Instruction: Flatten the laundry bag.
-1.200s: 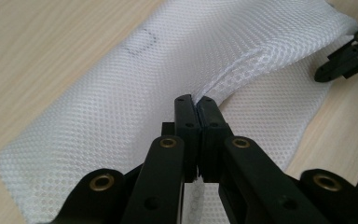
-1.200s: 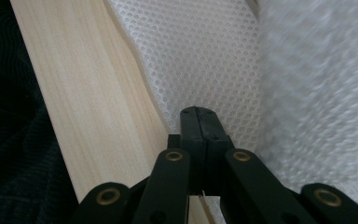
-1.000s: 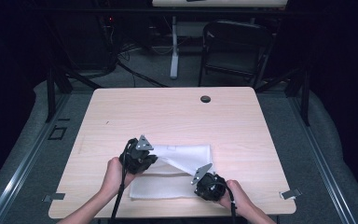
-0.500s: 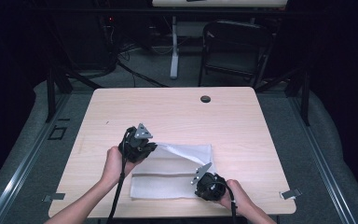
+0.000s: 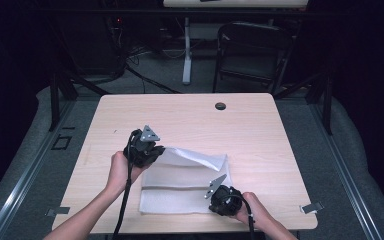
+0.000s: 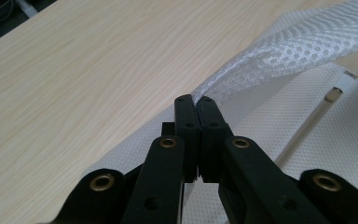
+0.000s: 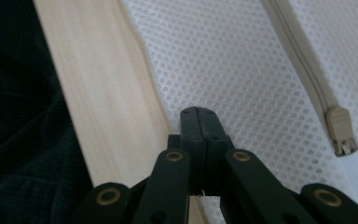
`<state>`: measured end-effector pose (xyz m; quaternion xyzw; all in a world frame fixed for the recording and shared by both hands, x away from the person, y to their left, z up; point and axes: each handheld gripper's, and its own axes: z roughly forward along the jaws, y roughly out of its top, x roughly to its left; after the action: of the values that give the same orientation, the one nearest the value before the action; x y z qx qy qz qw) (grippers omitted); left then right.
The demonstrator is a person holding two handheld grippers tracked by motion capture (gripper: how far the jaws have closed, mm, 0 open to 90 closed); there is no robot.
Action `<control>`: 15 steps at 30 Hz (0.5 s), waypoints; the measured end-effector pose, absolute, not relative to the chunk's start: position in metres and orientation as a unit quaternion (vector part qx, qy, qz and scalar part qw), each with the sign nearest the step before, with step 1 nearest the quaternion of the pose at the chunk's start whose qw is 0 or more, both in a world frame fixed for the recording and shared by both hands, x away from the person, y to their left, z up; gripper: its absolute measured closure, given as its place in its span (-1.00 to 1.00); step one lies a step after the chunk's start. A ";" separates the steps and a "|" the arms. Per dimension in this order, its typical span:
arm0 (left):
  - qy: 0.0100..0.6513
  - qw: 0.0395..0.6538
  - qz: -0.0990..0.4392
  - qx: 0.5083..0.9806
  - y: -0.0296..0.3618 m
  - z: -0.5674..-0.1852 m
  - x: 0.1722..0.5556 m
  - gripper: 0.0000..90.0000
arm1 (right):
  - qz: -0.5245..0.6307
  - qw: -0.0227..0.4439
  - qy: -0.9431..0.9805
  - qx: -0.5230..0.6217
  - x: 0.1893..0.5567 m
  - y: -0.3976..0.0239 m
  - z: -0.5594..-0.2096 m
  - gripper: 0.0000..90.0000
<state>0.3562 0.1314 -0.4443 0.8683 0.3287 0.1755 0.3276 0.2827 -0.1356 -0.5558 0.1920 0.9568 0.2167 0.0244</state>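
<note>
Both forearms were bare, with no sleeve in the high view. Each hand carried a black claw, the left claw (image 5: pixel 156 148) and the right claw (image 5: pixel 216 192), each topped by a grey three-cornered plate and trailing a black cable. In the gripper views the jaws were matt black bars on black linkage arms, pinned with brass-coloured rivets and small dark screw holes.
</note>
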 end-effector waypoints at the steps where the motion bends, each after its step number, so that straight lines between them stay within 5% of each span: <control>1: 0.329 0.327 0.177 0.868 0.131 -0.444 0.358 0.98 | 0.215 0.023 0.957 0.191 0.282 -0.135 -0.556 1.00; 15: 0.350 0.330 0.202 0.853 0.128 -0.436 0.388 0.98 | 0.213 0.009 0.958 0.191 0.283 -0.137 -0.555 1.00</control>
<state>0.3884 0.1282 -0.4358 0.8529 0.3503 0.2023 0.3299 0.2828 -0.1372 -0.5553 0.1908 0.9581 0.2133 0.0091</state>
